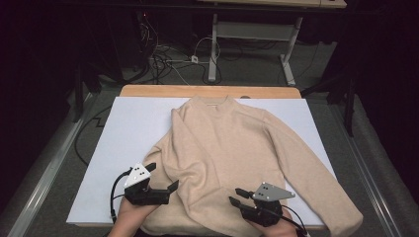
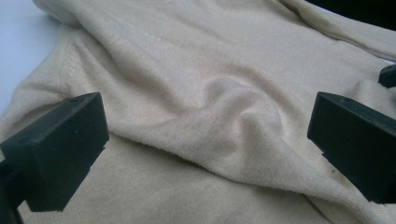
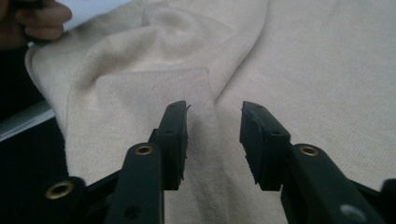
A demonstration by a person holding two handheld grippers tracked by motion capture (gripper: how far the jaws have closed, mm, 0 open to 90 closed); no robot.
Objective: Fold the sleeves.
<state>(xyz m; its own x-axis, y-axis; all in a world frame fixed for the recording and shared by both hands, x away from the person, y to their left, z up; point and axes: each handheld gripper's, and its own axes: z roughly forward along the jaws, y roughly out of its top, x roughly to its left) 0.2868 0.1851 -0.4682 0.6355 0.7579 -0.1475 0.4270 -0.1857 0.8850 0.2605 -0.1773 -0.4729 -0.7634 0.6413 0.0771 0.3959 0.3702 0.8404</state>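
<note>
Just beige sweater (image 1: 232, 148) on white tabletop (image 1: 133, 133), cables (image 1: 163, 59) on floor behind; L claw (image 1: 163, 177) released wide, R claw (image 1: 236, 195) half-released, nothing gripped.

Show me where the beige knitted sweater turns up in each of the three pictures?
High view: the beige knitted sweater lies spread mid-table on the white board.
Left gripper view: it spans the frame.
Right gripper view: it lies ahead of the jaws.
Shared landmark: the raised fabric fold.

Beige sweater (image 1: 232, 148) (plain knit) on a pale lavender-white board (image 1: 128, 128).
</note>
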